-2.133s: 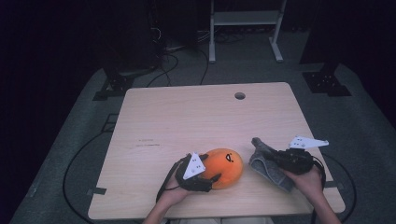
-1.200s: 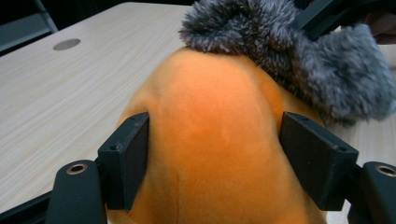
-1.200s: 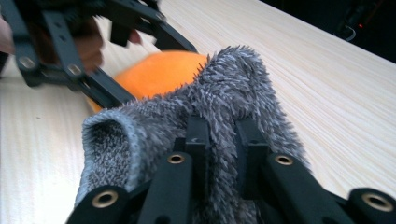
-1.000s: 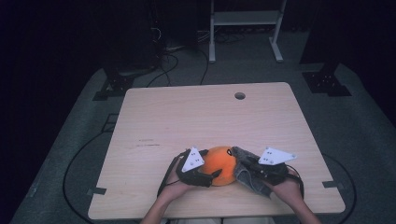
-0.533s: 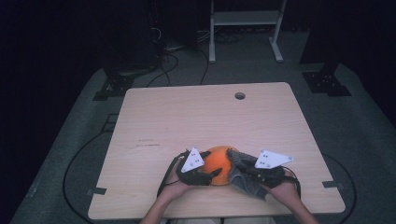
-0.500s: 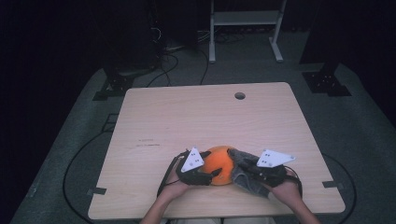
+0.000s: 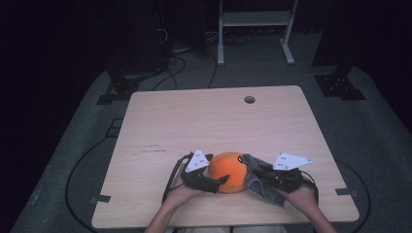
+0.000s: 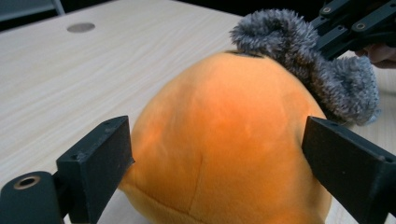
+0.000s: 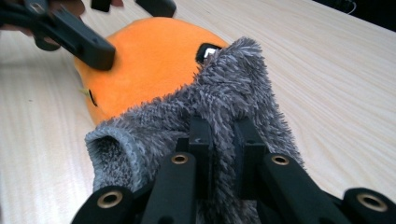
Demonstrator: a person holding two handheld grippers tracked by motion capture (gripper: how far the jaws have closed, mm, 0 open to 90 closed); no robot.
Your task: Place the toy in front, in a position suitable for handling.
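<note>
Both forearms entered from the near edge of the wooden table (image 7: 214, 121) and converged on the orange plush toy (image 7: 227, 171), which rested on the tabletop close to that near edge, well apart from the round cable hole (image 7: 249, 99) at the far side. The left hand (image 7: 182, 191) lay low at the toy's left, wrist roughly level, with the left gripper (image 7: 221, 178) pointed across at the toy. In the left gripper view its two black jaws stood wide, one on each flank of the orange plush toy (image 8: 224, 140); the left jaw sat at the plush surface and the right jaw stood just off it, with no visible squeeze of the fabric. These jaws had just been opening, with the toy between them, so this gripper was judged released. The right hand (image 7: 301, 196) sat at the toy's right, and the right gripper (image 7: 252, 170) was angled toward the toy's upper right side. Its jaws were clenched close together on a fuzzy grey cloth (image 9: 224, 116), pinching a fold of it. The cloth's forward edge lay against the top of the orange plush toy (image 9: 149, 60), beside a small black patch (image 9: 208, 50) on the plush.
</note>
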